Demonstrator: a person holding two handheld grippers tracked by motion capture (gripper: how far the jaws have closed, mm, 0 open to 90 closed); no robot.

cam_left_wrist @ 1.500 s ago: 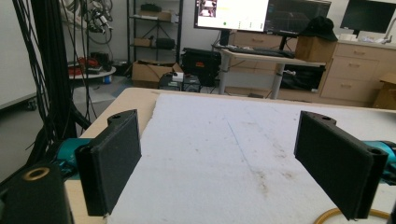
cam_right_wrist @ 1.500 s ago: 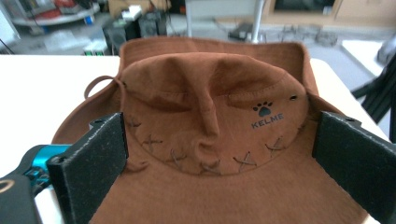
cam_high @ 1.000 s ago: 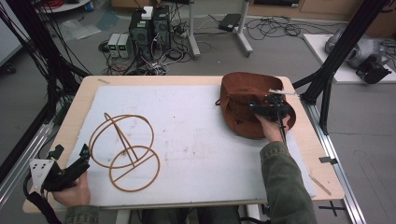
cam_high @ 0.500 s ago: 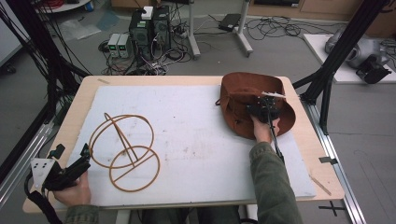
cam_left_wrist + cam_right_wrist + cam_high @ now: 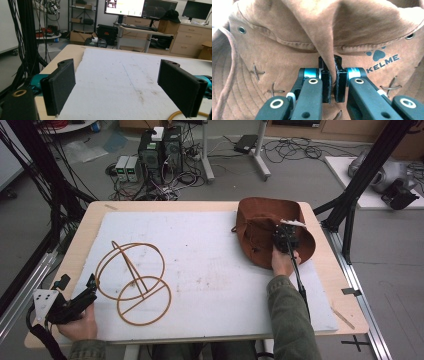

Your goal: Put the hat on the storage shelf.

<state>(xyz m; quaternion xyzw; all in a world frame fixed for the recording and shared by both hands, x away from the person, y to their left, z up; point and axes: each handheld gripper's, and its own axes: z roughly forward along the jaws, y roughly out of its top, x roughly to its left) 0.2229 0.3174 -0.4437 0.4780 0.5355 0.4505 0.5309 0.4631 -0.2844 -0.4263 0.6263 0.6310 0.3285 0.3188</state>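
We take the step in hand to be the grasp on the brown suede brimmed hat [image 5: 260, 232]: the right gripper [image 5: 331, 82] has just been closing, and in the right gripper view its two black pads stand almost together with a raised fold of the hat's crown pinched between them. The hat lies directly under and around this gripper, brim spread on the white foam mat [image 5: 210, 265] at the counter's [image 5: 330, 285] far right corner, with a printed paw mark and lettering just to the right of the jaws and a cord trailing at the left. The left gripper [image 5: 125, 85] rests low at the near left corner, its jaws wide apart with nothing between them, and the tan wire hat stand of two rings on a slanted post [image 5: 132, 280] sits just to its right, well apart from the hat. We judge that the next move calls for lifting the pinched fold cleanly, keeping the grip firm so the soft material does not slip, and carrying the hat across toward the stand. Counted: one hat, one wire stand, one foam mat, two grippers.
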